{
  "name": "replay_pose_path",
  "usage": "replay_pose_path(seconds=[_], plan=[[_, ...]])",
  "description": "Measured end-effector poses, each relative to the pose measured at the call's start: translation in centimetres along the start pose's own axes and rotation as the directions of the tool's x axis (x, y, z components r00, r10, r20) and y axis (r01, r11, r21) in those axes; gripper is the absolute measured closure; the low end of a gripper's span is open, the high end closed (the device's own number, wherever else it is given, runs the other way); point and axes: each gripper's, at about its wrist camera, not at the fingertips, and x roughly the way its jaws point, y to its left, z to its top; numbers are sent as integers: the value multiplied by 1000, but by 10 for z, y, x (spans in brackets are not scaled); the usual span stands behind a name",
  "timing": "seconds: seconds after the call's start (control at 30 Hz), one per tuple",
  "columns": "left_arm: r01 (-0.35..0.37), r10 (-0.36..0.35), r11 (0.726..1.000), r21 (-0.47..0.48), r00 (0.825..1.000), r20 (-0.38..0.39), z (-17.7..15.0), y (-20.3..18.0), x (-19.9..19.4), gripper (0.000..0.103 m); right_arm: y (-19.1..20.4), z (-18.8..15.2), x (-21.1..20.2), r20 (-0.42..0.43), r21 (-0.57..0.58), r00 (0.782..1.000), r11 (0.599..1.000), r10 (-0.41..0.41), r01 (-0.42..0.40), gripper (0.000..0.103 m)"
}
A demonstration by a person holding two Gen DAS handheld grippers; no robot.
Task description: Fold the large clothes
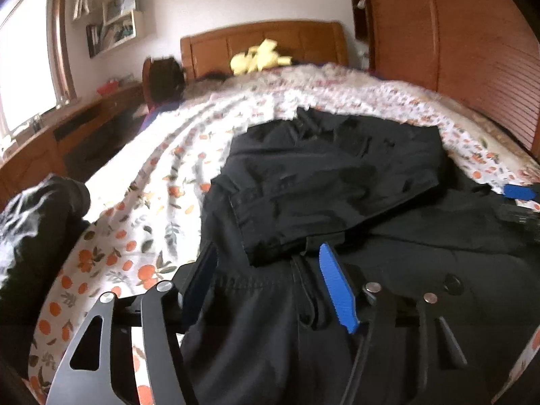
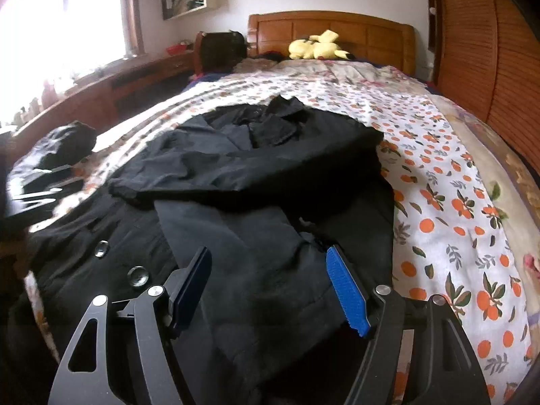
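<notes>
A large black coat [image 1: 330, 175] lies spread on the bed, its sleeves folded across the body and its collar at the far end; it also shows in the right wrist view [image 2: 256, 175]. Round buttons [image 2: 137, 275] show on its near left part. My left gripper [image 1: 266, 280] is open, its blue-padded fingers [image 1: 335, 287] just above the coat's near part. My right gripper [image 2: 268, 283] is open over the coat's near right part, holding nothing. The right gripper's blue pad shows at the right edge of the left wrist view [image 1: 519, 191].
The bed has a white sheet printed with oranges [image 2: 455, 209]. A yellow plush toy [image 2: 315, 46] lies by the wooden headboard [image 2: 330, 27]. Another dark garment [image 1: 37, 209] lies at the bed's left edge. A wooden wardrobe [image 2: 489, 50] stands right, a window and desk left.
</notes>
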Motion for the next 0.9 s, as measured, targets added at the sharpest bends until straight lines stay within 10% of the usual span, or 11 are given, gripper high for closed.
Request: replay_pose_path(seconds=[0.43, 0.5, 0.9], plan=[[-52, 34, 996, -68, 970, -242, 12, 10, 86, 53, -21, -8, -27, 43, 41, 998, 998, 47, -49, 35], [-12, -12, 995, -95, 969, -248, 10, 11, 89, 95, -25, -10, -27, 43, 43, 998, 998, 52, -54, 35], [-63, 65, 996, -62, 998, 26, -3, 2, -42, 100, -54, -3, -20, 49, 124, 999, 992, -2, -4, 35]])
